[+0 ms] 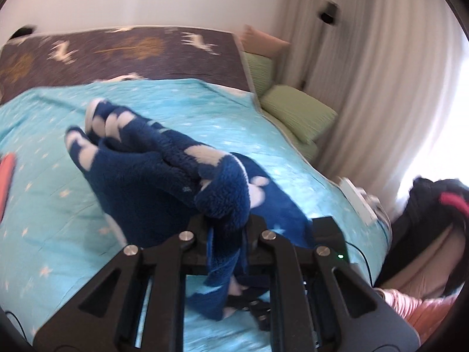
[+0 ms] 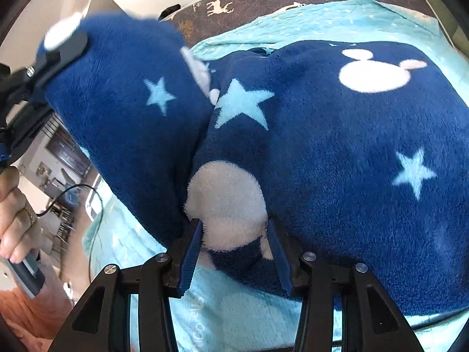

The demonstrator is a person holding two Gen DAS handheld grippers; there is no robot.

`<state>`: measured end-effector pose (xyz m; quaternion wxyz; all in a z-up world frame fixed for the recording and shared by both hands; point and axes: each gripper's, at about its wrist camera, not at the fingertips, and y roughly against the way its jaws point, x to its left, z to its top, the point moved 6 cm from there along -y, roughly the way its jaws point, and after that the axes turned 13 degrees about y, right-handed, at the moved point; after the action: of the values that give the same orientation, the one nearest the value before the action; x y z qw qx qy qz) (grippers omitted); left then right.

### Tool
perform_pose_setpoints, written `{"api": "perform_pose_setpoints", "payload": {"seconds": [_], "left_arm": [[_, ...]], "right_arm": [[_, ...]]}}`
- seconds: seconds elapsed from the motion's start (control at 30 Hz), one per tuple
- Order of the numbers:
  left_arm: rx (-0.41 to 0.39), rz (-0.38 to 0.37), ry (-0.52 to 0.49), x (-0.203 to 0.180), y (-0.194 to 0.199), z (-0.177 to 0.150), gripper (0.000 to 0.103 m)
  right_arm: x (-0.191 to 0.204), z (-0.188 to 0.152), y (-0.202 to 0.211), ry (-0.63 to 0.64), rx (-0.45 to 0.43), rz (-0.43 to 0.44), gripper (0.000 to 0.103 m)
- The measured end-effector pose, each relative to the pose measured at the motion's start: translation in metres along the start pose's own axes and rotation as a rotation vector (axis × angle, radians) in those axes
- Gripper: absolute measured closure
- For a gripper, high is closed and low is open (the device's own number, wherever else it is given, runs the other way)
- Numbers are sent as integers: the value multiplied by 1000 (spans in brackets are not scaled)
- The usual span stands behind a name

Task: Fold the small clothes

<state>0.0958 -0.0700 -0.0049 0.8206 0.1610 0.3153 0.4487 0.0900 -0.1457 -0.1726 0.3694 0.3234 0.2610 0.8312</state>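
Observation:
A small navy fleece garment [image 1: 152, 176] with white mouse heads and pale blue stars lies bunched on the turquoise star bedspread [image 1: 205, 111]. My left gripper [image 1: 225, 228] is shut on a fold of it and holds that part lifted; the same gripper shows in the right wrist view [image 2: 55, 50] at upper left, clamped on a raised corner. In the right wrist view the garment [image 2: 337, 161] fills the frame. My right gripper [image 2: 234, 240] has its blue-padded jaws around a bunched white-patch edge, pinching it.
A brown deer-print cover [image 1: 132, 55] lies at the bed's far end. Green pillows [image 1: 296, 111] sit at the right by a white curtain [image 1: 375, 88]. An orange item [image 1: 7, 176] lies at the left edge. A black bag [image 1: 433, 205] is at right. A cable [image 2: 88, 205] trails over the bed's edge.

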Motion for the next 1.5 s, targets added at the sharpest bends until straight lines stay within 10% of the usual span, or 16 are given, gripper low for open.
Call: {"api": "perform_pose_setpoints", "payload": {"seconds": [0.23, 0.67, 0.87, 1.0, 1.3, 1.37, 1.4, 1.5], "left_arm": [[67, -113, -135, -59, -35, -15, 88], [202, -198, -162, -67, -51, -65, 88], [204, -180, -199, -70, -47, -80, 88], [196, -174, -200, -74, -44, -82, 88], [193, -158, -201, -75, -44, -78, 88], [192, -155, -203, -76, -45, -77, 88], [199, -158, -203, -78, -46, -77, 88], [212, -181, -226, -87, -49, -79, 88]], "right_arm": [[-11, -23, 30, -43, -20, 25, 54], [-88, -45, 130, -208, -155, -187, 51], [-87, 5, 156, -129, -211, -170, 48], [-87, 56, 156, -41, -226, -55, 25], [-101, 139, 74, -99, -95, 58, 24], [-105, 145, 64, -121, -95, 34, 47], [-105, 147, 64, -110, -92, 31, 94], [-100, 146, 79, -73, -130, -81, 94]]}}
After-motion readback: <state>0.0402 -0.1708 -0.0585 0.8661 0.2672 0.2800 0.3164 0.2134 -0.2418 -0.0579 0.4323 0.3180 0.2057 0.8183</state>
